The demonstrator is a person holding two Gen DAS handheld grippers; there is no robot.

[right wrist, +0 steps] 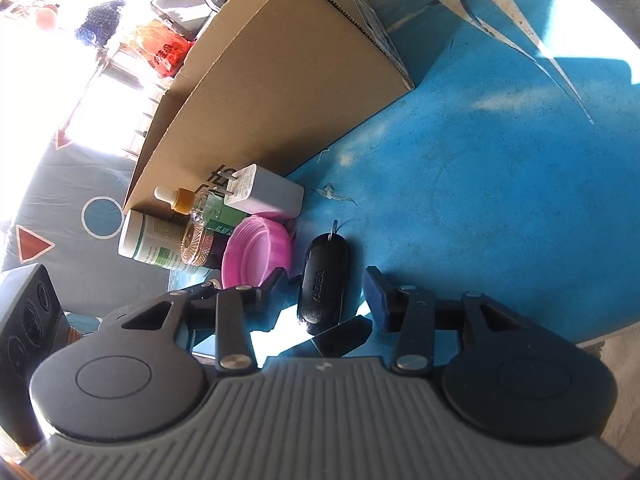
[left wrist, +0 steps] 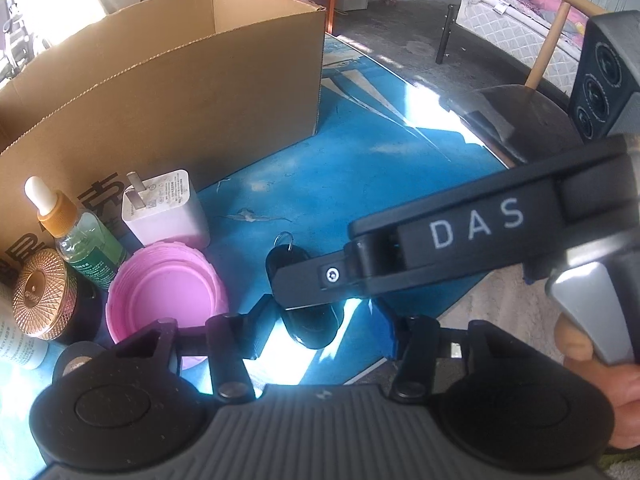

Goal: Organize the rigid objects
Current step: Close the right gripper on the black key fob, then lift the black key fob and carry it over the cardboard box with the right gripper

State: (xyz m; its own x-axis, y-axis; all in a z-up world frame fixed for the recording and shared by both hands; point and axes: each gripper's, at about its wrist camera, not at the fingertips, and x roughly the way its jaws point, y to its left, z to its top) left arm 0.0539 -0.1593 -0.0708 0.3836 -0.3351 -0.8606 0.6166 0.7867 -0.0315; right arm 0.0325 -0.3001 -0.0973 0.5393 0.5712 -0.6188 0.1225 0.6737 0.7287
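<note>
Crowding the key fob (right wrist: 323, 280): pink lid (right wrist: 256, 250), charger (right wrist: 262, 192), cardboard box (right wrist: 280, 92).

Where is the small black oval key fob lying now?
The small black oval key fob lies on the blue mat, right of the pink round lid, between both grippers' open fingers.

A: Cardboard box (right wrist: 280, 80) stands at the back of the table mat (right wrist: 480, 180). Along its near wall?

B: Charger plug (right wrist: 262, 194), dropper bottle (right wrist: 188, 204) to its left, lidded jar (right wrist: 196, 242) and a lying tube (right wrist: 148, 240) nearer still.

A: The plastic lid (right wrist: 256, 252)?

B: In front of the charger plug, touching the jar. Key fob (right wrist: 324, 276) lies just right of it, apart from the box.
</note>
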